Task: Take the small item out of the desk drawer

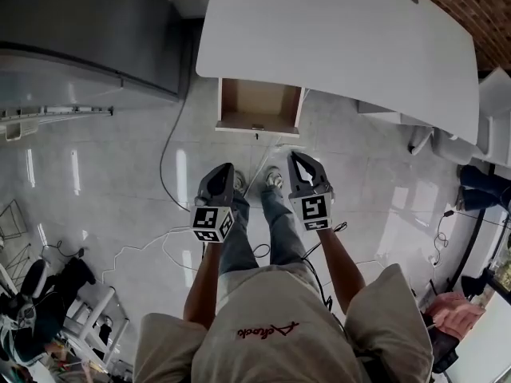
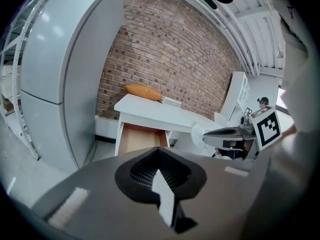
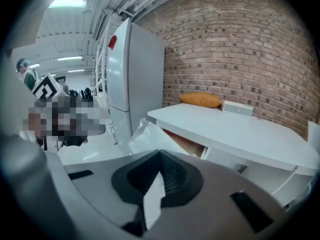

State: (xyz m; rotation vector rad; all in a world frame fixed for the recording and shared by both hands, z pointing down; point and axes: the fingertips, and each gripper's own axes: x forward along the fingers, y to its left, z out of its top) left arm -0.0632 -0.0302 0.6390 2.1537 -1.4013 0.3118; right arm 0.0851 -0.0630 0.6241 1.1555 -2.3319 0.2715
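There is one white desk (image 1: pixel 343 38). It has one drawer (image 1: pixel 257 126), pulled out at the front of the desk so that its brown bottom shows.

A person (image 1: pixel 279 333) stands in front of the desk, a little way back from the drawer, and holds two grippers. Both point toward the desk.

The right gripper (image 1: pixel 294 156) is squeezed tight on one small clear plastic bag (image 2: pixel 198 132). The bag sticks out from the tip of its jaws. It is out of the drawer, up in the air in front of the desk.

The left gripper (image 1: pixel 226 168) is squeezed closed too, with nothing in it. It is next to the right gripper, in front of the desk, and the two do not touch.

At the back of the desk, by the brick wall (image 3: pixel 235 44), lies one orange cushion (image 3: pixel 200 99). One small white box (image 3: pixel 237 108) sits just beside it. One big grey fridge (image 1: pixel 88 30) stands to the left of the desk.
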